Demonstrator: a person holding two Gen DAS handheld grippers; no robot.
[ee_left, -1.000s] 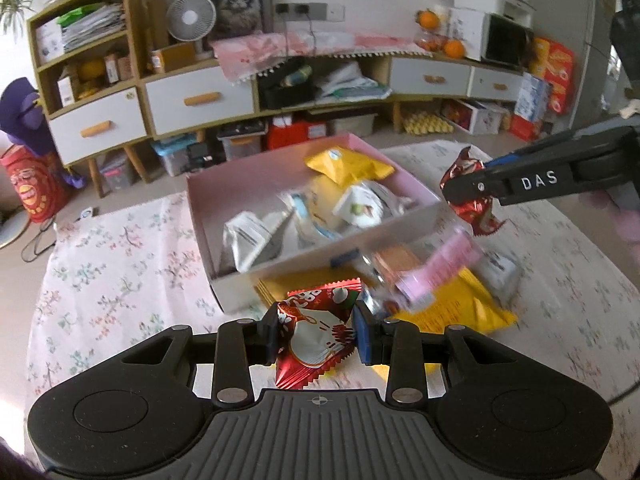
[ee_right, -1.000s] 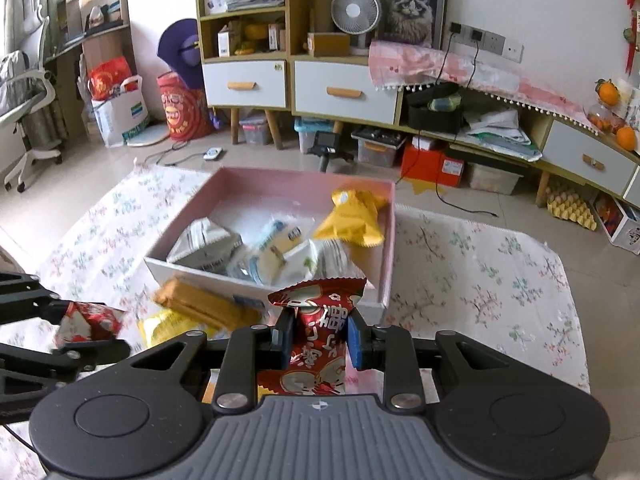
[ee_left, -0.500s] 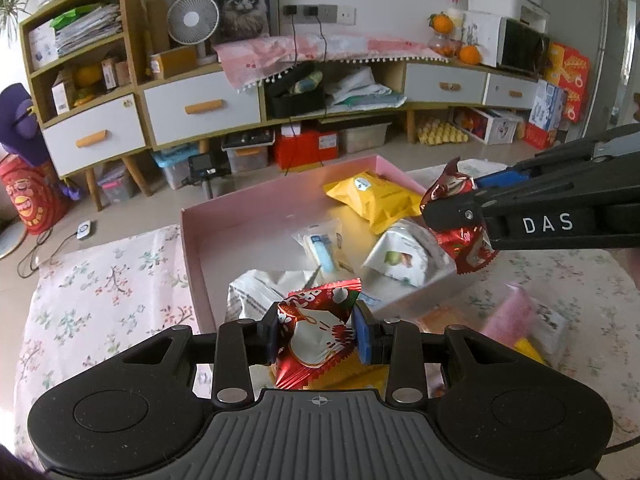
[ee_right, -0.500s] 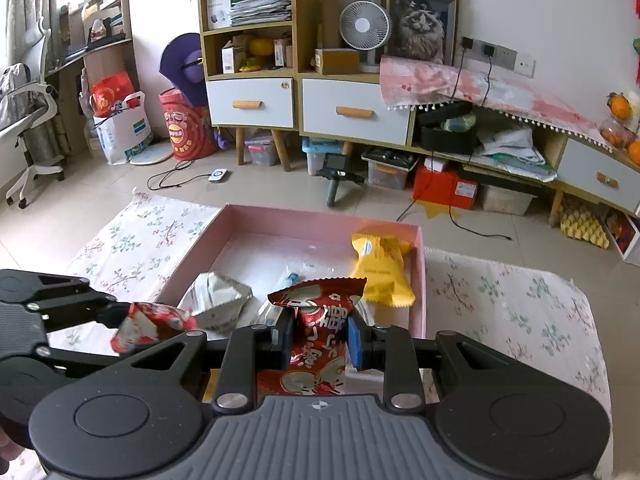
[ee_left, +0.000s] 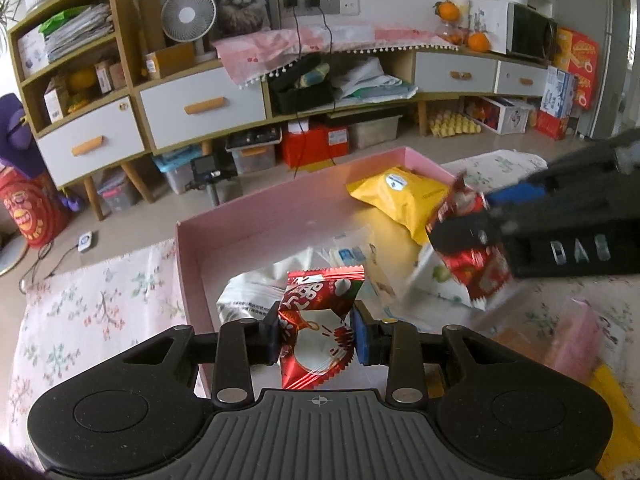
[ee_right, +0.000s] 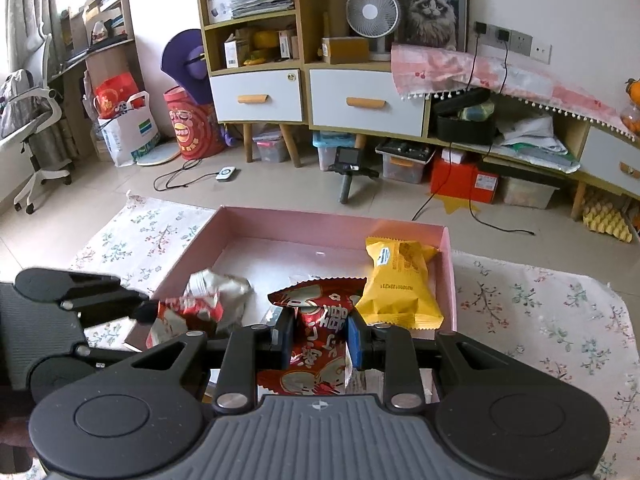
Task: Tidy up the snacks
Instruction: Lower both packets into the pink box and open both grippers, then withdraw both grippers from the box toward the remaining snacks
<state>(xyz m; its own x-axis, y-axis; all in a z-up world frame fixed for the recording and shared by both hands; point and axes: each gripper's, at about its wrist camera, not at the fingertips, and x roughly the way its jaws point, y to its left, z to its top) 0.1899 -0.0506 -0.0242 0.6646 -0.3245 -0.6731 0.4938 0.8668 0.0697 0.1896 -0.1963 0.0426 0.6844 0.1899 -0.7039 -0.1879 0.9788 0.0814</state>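
I have a red snack packet (ee_left: 316,328) pinched in my left gripper (ee_left: 316,338) and another red packet (ee_right: 320,344) clamped tight in my right gripper (ee_right: 320,344), both held above the near side of the pink box (ee_right: 336,224). In the box lie a yellow bag (ee_right: 396,288) by the far right corner and a silver-white packet (ee_right: 228,292) at the left, and the box sits on a flowered cloth (ee_right: 540,320).

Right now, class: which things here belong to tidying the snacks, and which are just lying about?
Belong to the job:
left claw with a red packet
right claw with another red packet
pink box
yellow bag

Lying about:
fan
cat picture
oranges
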